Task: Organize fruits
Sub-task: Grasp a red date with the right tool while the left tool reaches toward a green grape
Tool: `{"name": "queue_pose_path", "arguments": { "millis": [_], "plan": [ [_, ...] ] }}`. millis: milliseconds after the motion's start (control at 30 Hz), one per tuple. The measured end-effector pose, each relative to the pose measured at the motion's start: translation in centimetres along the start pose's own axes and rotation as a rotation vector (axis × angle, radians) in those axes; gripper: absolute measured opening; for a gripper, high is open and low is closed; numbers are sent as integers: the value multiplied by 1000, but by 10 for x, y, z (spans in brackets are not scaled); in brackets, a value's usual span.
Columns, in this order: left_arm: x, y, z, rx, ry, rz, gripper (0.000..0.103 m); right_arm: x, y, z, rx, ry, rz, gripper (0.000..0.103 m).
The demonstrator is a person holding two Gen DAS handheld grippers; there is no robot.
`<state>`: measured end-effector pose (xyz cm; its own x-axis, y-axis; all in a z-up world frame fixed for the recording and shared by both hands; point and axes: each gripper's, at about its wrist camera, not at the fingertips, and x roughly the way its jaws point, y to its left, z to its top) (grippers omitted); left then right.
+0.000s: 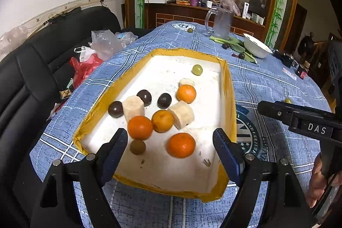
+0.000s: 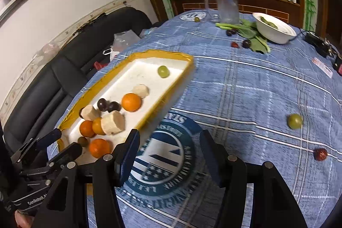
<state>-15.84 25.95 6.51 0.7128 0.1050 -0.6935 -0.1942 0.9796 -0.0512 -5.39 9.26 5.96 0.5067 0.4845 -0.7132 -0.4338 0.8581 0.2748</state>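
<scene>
A white foam tray with a yellow taped rim [image 1: 229,87] [image 2: 179,80] lies on the blue checked tablecloth. It holds several oranges [image 1: 181,145] [image 2: 131,102], dark plums [image 1: 164,100], pale banana chunks [image 1: 133,108] [image 2: 113,122], a green grape [image 1: 197,69] [image 2: 163,71] and a brownish fruit [image 1: 137,147]. My left gripper [image 1: 171,146] is open and empty over the tray's near end. My right gripper [image 2: 170,153] is open and empty over the cloth's round logo, right of the tray. Loose on the cloth are a green fruit [image 2: 295,121] and a red fruit [image 2: 320,154].
At the far side stand a glass pitcher [image 1: 222,21] [image 2: 227,5], a white bowl [image 1: 256,45] [image 2: 275,30], leafy greens [image 2: 252,35] with dark plums [image 2: 246,43] and a small green fruit [image 1: 190,30]. A black sofa [image 1: 42,69] with plastic bags [image 1: 104,44] lies left of the table.
</scene>
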Motion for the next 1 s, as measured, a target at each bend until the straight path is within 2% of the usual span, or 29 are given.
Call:
{"name": "queue_pose_path", "arguments": {
  "millis": [533, 1000],
  "plan": [
    [-2, -30, -2, 72, 16, 4, 81, -30, -58, -9, 82, -39, -62, 63],
    [9, -65, -3, 155, 41, 11, 81, -55, -136, -16, 223, -78, -117, 64]
  ]
}}
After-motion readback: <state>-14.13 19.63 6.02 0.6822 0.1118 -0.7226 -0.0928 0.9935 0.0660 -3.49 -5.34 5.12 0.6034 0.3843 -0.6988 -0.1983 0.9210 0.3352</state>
